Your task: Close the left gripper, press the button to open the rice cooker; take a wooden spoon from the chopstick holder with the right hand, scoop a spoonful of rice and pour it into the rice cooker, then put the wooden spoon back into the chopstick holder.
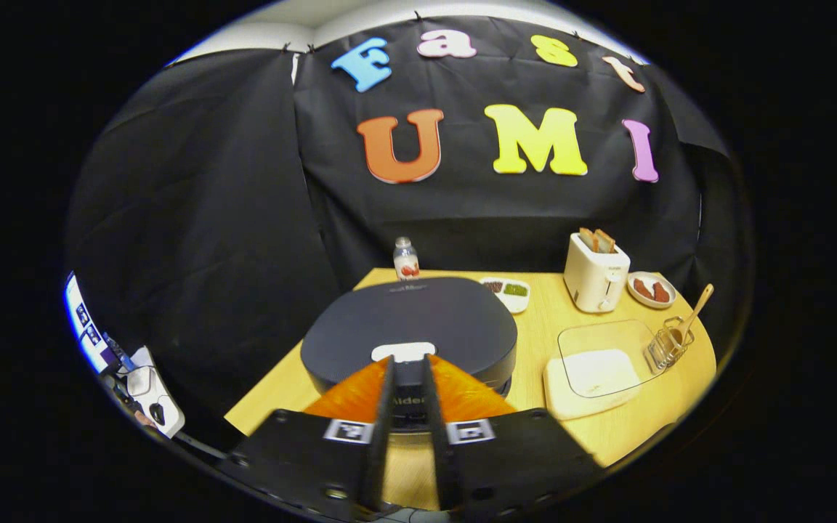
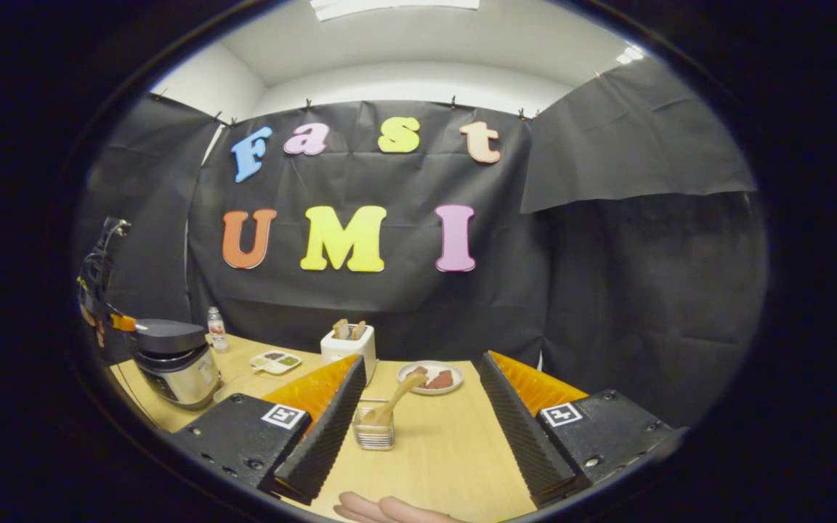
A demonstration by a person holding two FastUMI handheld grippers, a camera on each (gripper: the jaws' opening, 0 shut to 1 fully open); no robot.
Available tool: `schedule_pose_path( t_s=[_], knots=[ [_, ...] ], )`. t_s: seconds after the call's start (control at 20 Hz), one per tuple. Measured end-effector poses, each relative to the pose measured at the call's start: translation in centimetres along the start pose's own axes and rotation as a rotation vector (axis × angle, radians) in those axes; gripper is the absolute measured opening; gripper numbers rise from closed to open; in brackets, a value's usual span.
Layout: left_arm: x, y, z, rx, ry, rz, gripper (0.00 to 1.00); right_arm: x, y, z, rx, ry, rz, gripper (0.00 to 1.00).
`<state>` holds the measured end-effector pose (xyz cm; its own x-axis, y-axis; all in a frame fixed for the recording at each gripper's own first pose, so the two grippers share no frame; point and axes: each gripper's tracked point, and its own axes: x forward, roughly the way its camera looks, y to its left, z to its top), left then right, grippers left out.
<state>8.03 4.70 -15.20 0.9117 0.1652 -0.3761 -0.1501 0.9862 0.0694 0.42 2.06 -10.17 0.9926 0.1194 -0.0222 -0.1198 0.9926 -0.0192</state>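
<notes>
table: pale smooth wood | rice cooker lid: matt (dark) plastic | chopstick holder: wire

Wooden table: rice cooker, toaster, chopstick holder, bottle.

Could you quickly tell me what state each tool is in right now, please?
Left tool: closed, holding nothing, tips near the rice cooker button.
Right tool: open, holding nothing, facing the wooden spoon.

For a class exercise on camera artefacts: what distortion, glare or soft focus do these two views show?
Left gripper view: fisheye bends the table edge; the rice cooker lid bulges; the left gripper close to the lens looks soft. Right gripper view: a bright ceiling light glares at the top; the right gripper looms large while the toaster looks small.
</notes>
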Motion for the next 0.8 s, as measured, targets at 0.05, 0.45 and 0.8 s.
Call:
schedule_pose_path(
  t_s=[0.05, 0.45, 0.8],
  knots=[
    [-1.5, -0.3, 0.5, -0.014, -0.041, -0.011, 0.48, 0.2, 0.3, -0.3, 0.016, 0.005, 0.010, 0.99],
    [-8.7, -2.4, 0.7, -0.068, -0.193, -0.088, 0.96, 3.6, 1.0, -4.6, 0.001, 0.070, 0.016, 0.99],
    [-14.4, -5.3, -2.0, -0.042, -0.261, -0.152, 0.96, 9.2, 1.0, -9.4, 0.041, 0.129, -0.007, 1.00]
  ],
)
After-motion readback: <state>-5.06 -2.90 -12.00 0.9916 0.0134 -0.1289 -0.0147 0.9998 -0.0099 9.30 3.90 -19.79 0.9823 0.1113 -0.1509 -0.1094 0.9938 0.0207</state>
